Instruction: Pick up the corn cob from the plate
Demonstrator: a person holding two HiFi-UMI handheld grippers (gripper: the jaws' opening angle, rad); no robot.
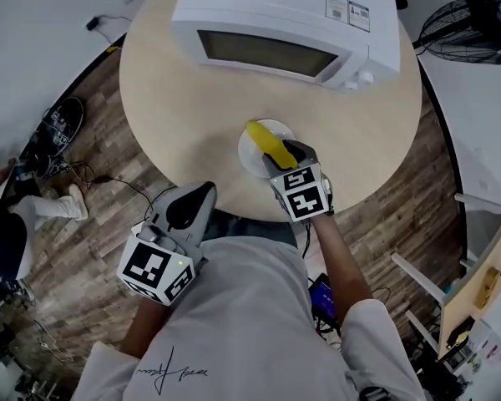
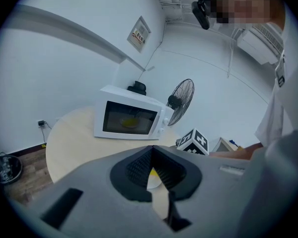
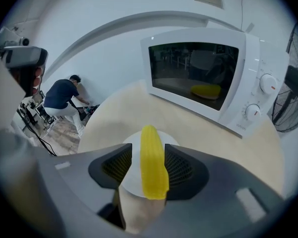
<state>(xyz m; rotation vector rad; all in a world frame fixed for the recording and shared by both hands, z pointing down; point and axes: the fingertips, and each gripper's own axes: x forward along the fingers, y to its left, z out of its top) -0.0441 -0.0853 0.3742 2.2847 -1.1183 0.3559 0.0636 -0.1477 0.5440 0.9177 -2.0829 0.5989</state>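
Note:
The yellow corn cob (image 1: 267,143) lies on a small white plate (image 1: 250,153) near the front edge of the round table (image 1: 175,115). My right gripper (image 1: 282,153) reaches steeply down over the plate. In the right gripper view the corn cob (image 3: 153,162) sits between the two dark pads of the right gripper (image 3: 148,155). The right pad is close against it, and a strip of white plate (image 3: 130,180) shows beside the left pad. My left gripper (image 1: 202,195) hovers at the table's near edge, off the plate, its fingertips meeting with nothing held in the left gripper (image 2: 151,150).
A white microwave (image 1: 284,23) stands at the back of the table with its door closed and something yellow inside it (image 3: 206,90). A floor fan (image 1: 472,23) stands behind it to the right. A person crouches far off on the floor (image 3: 62,100). Cables lie on the wooden floor at left.

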